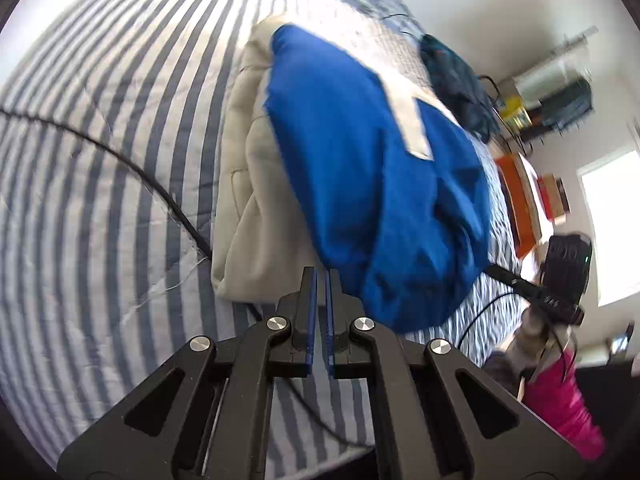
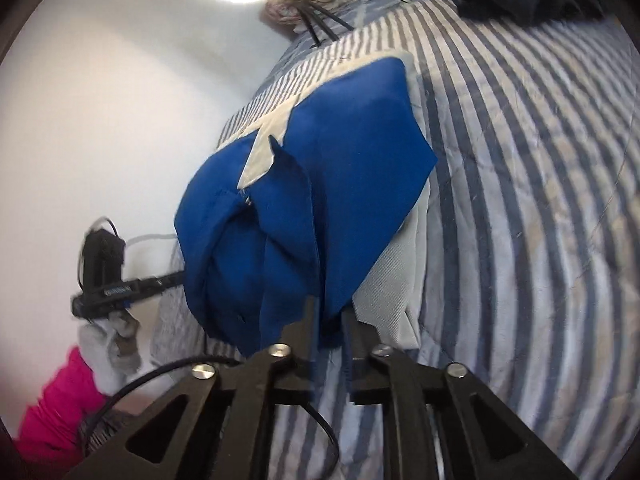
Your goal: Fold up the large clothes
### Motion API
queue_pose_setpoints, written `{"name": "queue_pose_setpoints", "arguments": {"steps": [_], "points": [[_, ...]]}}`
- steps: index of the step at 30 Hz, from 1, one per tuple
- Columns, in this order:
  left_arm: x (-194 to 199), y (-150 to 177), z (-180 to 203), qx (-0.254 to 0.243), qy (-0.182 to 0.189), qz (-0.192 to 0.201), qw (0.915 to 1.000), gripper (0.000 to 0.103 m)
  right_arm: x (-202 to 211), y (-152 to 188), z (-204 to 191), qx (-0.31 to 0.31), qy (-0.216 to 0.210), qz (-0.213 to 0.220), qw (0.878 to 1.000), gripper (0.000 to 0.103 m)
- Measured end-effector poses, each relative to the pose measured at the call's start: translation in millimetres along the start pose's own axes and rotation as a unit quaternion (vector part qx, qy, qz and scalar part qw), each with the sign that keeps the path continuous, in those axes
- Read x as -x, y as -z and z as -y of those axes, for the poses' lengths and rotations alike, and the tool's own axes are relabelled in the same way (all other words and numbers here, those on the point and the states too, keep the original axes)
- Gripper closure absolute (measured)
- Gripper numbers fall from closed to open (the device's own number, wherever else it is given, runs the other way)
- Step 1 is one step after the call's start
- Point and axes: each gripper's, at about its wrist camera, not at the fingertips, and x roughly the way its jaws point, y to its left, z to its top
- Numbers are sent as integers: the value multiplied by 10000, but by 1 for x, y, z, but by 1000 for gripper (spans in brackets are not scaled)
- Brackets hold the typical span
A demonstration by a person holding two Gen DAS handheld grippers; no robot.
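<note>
1. Left gripper sits at 6 o'clock of its own view, its blue-lined jaws drawn nearly together with only a thin slit between and nothing in them; the tips lie just beside the lower hem of the blue garment.
2. Right gripper is clamped on a fold of the blue garment, the cloth running down between its jaws.
3. The blue garment lies bunched on folded beige cloth, both on the striped bedspread.
4. At 8 o'clock in the right view, a gloved hand in a pink sleeve holds the left gripper.
5. A black cable crosses the bedspread at 9 o'clock.
</note>
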Motion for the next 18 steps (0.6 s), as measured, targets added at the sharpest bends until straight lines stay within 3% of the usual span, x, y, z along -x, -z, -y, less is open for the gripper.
{"name": "queue_pose_setpoints", "arguments": {"steps": [1,5,7,9,10,12,15,18], "points": [[12,1,5,-79,-3,122,9999,103,7,2,-4,173,38,-39,9998,71],[47,-13,23,-396,-102,680,9968,100,50,1,-21,808,332,362,9955,71],[55,-29,39,-586,-323,982,9929,84,65,-12,-30,1045,420,707,9911,71],[55,-46,51,-622,-521,1294,9883,46,73,-29,-37,1211,542,990,9862,71],[52,-58,56,-609,-564,1459,9858,43,72,-39,-40,1256,575,1115,9841,71],[44,-85,58,-640,-642,1596,9830,43,65,-65,-48,1327,607,1344,9801,73],[25,-119,68,-860,-1062,1741,9752,43,51,-102,-52,1486,722,1479,9751,74],[-1,-148,63,-633,-1047,1626,9791,43,29,-133,-53,1537,857,1457,9736,75]]}}
